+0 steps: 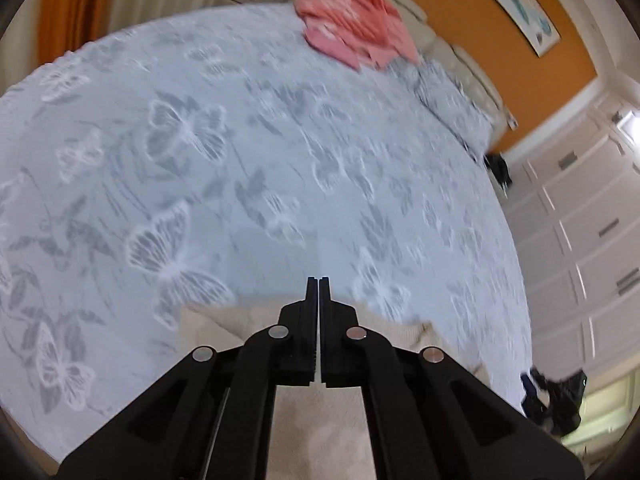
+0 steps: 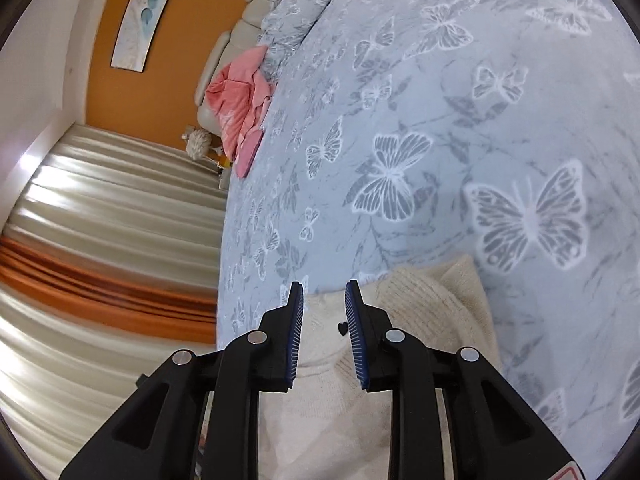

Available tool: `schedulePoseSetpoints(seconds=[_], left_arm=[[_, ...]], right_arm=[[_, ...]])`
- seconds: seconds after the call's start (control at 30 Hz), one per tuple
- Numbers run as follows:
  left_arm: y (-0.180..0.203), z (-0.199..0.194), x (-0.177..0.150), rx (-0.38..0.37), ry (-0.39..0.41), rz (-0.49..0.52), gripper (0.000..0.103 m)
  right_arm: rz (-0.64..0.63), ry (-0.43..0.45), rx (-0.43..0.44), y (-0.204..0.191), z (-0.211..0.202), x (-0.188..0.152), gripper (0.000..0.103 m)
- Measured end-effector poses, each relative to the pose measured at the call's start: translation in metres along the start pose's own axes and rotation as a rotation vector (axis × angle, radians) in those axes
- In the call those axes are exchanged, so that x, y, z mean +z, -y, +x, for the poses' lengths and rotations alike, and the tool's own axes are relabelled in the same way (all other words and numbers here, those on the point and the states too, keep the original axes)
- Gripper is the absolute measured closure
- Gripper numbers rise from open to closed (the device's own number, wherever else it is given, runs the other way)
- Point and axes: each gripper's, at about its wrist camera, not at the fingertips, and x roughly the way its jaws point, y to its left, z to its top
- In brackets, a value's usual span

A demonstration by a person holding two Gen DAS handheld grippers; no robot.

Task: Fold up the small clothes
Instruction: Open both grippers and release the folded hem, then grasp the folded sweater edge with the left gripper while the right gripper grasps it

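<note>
A cream knit garment (image 2: 424,304) lies on the butterfly-print bedspread (image 2: 440,120), right under both grippers; it also shows in the left wrist view (image 1: 320,420). It has a small black heart mark (image 2: 341,326). My left gripper (image 1: 318,280) is shut, with nothing visibly between its fingers, and hovers over the garment's far edge. My right gripper (image 2: 323,286) is open, its jaws apart over the garment near the bed's edge. Whether either one touches the cloth I cannot tell.
A pile of pink clothes (image 1: 356,28) lies at the head of the bed by the padded headboard (image 1: 460,60), also seen in the right wrist view (image 2: 244,112). Curtains (image 2: 100,216) hang beside the bed. White drawers (image 1: 580,240) stand on the other side. Dark items (image 1: 556,400) lie on the floor.
</note>
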Motion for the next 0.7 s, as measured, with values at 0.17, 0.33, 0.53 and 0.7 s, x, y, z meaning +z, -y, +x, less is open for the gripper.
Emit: schedulePoseSetpoints(seconds=[0.17,0.33,0.53,0.7], left_arm=[[0.026,0.046,-0.031,0.035,-0.146,0.214,0.04],[0.023,0.092,-0.043,0.121,-0.239,0.306,0.035],[0.009,0.104,-0.046,0.042,-0.277,0.253,0.095],[0.008,0.039,-0.019,-0.054,-0.053,0.178,0.096]], right_arm=[[-0.106,-0.028,-0.131,-0.003,0.0,-0.025,0.079],[-0.332,-0.057,-0.333,-0.014,0.007,-0.045,0.036],[-0.462,-0.112,-0.467,-0.007,0.046,-0.043,0.029],[-0.427,-0.168,-0.365,-0.006,0.06,-0.042,0.103]])
